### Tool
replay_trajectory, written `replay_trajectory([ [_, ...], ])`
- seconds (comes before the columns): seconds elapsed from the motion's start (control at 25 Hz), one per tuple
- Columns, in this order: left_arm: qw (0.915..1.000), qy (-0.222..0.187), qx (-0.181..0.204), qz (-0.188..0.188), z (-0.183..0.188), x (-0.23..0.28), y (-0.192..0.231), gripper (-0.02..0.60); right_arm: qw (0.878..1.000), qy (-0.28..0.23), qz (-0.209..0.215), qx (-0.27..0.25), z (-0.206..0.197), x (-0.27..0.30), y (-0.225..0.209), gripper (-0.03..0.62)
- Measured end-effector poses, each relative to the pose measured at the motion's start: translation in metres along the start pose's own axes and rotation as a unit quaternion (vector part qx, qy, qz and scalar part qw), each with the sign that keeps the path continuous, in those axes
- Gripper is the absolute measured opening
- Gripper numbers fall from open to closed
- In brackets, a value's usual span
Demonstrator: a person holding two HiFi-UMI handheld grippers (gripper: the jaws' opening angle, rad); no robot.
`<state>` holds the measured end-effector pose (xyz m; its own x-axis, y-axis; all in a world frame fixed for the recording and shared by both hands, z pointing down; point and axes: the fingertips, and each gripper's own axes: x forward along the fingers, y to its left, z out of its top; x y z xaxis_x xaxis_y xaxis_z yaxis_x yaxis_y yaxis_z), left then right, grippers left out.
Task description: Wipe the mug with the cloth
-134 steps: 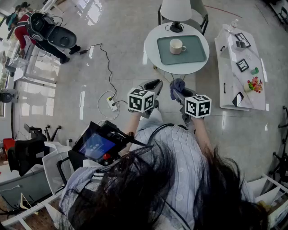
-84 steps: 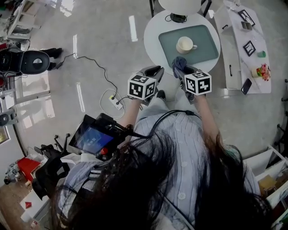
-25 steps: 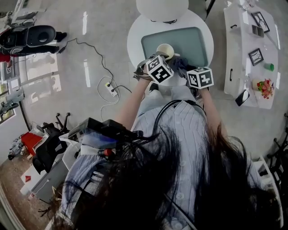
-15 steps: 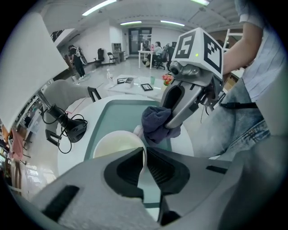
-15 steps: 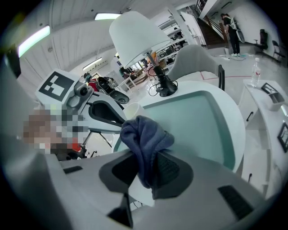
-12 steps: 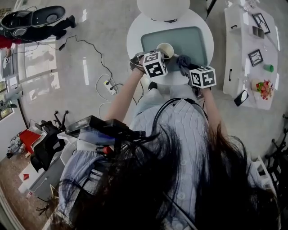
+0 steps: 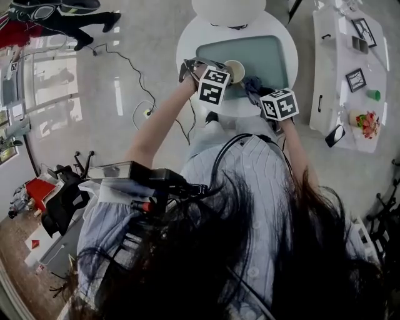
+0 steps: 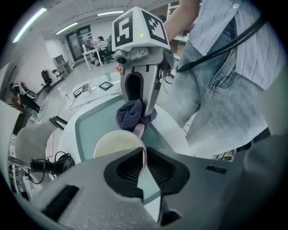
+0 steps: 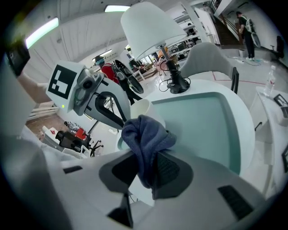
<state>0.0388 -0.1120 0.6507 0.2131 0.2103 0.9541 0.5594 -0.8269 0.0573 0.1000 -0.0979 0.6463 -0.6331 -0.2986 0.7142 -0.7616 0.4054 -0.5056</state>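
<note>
A glossy pale floor catches the glare, and a black cable trails across it. A round white table stands under a white lamp, with a long white bench to its right. Strip lights run overhead.

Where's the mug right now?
Head view, top centre: the mug is at the near left corner of the tray, rim pinched in the left tongs, with the cloth just right.

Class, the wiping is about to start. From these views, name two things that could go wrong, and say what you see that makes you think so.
1. The left gripper pinches only the thin rim of the mug, so a push from the wiping may twist it or make it slip.
2. The right gripper holds the cloth by one bunched fold, so rubbing may tug it loose.
</note>
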Motion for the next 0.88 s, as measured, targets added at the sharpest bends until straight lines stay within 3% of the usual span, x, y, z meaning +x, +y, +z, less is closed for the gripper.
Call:
replay_trajectory([
  [0.12, 0.9997, 0.012, -0.014, 0.013, -0.003, 0.000, 0.004, 0.040, 1.000, 0.010, 0.001, -0.020, 0.003, 0.007, 0.007, 0.095],
  [0.28, 0.9923, 0.006, -0.109, 0.058, -0.007, -0.003, 0.009, 0.045, 1.000, 0.008, 0.001, -0.015, 0.004, 0.010, 0.010, 0.095],
  [0.4, 0.9795, -0.008, -0.181, 0.087, -0.007, -0.008, 0.008, 0.055, 1.000, 0.004, 0.001, -0.004, 0.005, 0.013, 0.013, 0.095],
  [0.52, 0.9517, -0.068, -0.279, 0.108, 0.007, -0.020, 0.011, 0.055, 1.000, 0.004, 0.002, 0.006, 0.007, 0.018, 0.016, 0.095],
  [0.6, 0.9238, -0.101, -0.348, 0.124, 0.011, -0.029, 0.017, 0.054, 1.000, 0.004, 0.004, 0.009, 0.008, 0.021, 0.018, 0.095],
  [0.72, 0.8846, -0.108, -0.427, 0.154, 0.005, -0.033, 0.025, 0.054, 1.000, 0.003, 0.007, 0.014, 0.008, 0.024, 0.020, 0.095],
  [0.8, 0.8693, -0.109, -0.455, 0.161, 0.002, -0.032, 0.026, 0.054, 1.000, 0.003, 0.007, 0.018, 0.008, 0.025, 0.021, 0.095],
  [0.88, 0.8679, -0.111, -0.459, 0.153, 0.003, -0.033, 0.024, 0.054, 1.000, 0.002, 0.010, 0.023, 0.008, 0.025, 0.021, 0.095],
])
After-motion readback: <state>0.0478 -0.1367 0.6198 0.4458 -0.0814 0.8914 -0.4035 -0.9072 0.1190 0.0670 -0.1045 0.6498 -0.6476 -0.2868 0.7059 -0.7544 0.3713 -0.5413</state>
